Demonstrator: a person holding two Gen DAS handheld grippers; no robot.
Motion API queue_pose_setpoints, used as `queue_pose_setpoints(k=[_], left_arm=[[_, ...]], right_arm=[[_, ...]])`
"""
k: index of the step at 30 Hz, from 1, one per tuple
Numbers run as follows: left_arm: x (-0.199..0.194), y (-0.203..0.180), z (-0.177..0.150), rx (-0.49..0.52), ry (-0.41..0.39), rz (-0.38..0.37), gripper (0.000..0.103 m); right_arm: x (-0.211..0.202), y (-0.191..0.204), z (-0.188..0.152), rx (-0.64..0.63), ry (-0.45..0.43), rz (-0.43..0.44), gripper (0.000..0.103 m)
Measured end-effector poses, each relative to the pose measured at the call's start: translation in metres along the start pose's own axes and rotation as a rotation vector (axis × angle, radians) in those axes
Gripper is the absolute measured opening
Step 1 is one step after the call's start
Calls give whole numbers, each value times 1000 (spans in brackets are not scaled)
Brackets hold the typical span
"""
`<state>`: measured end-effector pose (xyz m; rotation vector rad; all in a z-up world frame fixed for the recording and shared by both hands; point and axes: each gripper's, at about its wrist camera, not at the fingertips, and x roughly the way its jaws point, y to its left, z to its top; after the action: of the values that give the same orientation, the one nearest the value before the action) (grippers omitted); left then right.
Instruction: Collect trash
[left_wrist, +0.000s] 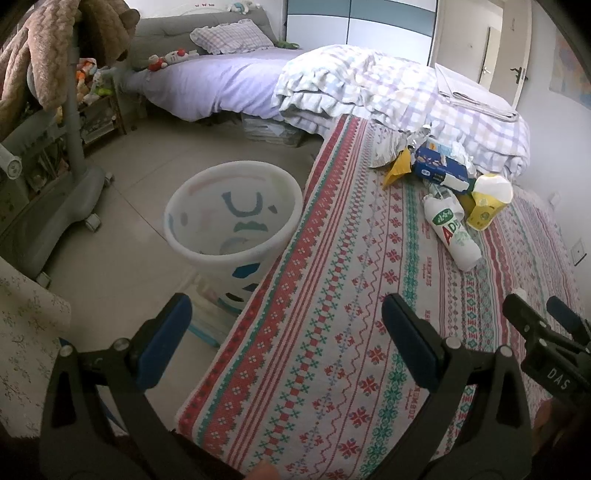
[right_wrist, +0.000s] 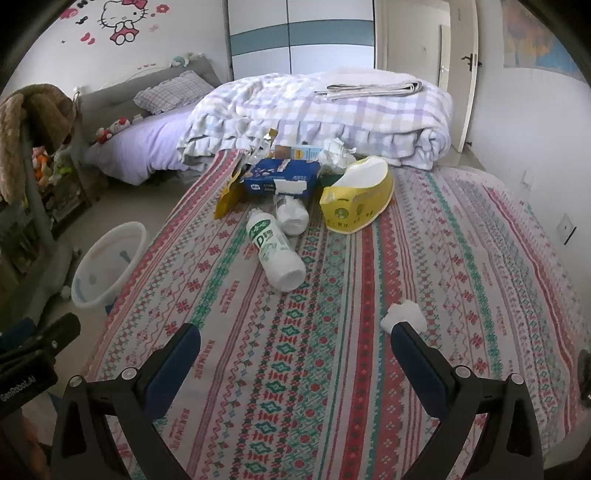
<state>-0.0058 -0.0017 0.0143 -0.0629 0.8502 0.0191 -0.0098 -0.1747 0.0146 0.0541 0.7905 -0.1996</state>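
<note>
Both the left gripper (left_wrist: 286, 334) and the right gripper (right_wrist: 295, 352) are black frames with silver screws and blue finger pads (right_wrist: 173, 363). White lettering marks their bodies.

A folded checked quilt (right_wrist: 317, 122) is lying heaped at the far end of the patterned bedspread (right_wrist: 332, 350), with folded newspapers (right_wrist: 373, 88) sitting on top. Beyond it a frilled pillow (left_wrist: 232, 37) is resting on the lilac sheet (left_wrist: 207, 85), beside what is probably a plush toy (left_wrist: 170, 59). A cartoon cat sticker (right_wrist: 123, 20) is decorating the wall.
</note>
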Motion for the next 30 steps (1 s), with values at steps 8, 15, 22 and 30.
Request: queue_pose_setpoints(k=[8, 15, 22, 30], left_arm=[[-1, 3, 1, -3, -5, -1, 102], [-1, 3, 2, -6, -1, -2, 102], [0, 8, 7, -9, 0, -5, 102], [-1, 2, 2, -3, -1, -2, 102]], right_arm=[[1, -1, 1, 11, 7, 7, 103], [1, -1, 1, 12, 8, 8, 103], [1, -1, 1, 12, 8, 8, 103], [2, -1, 0, 13, 9, 9, 103]])
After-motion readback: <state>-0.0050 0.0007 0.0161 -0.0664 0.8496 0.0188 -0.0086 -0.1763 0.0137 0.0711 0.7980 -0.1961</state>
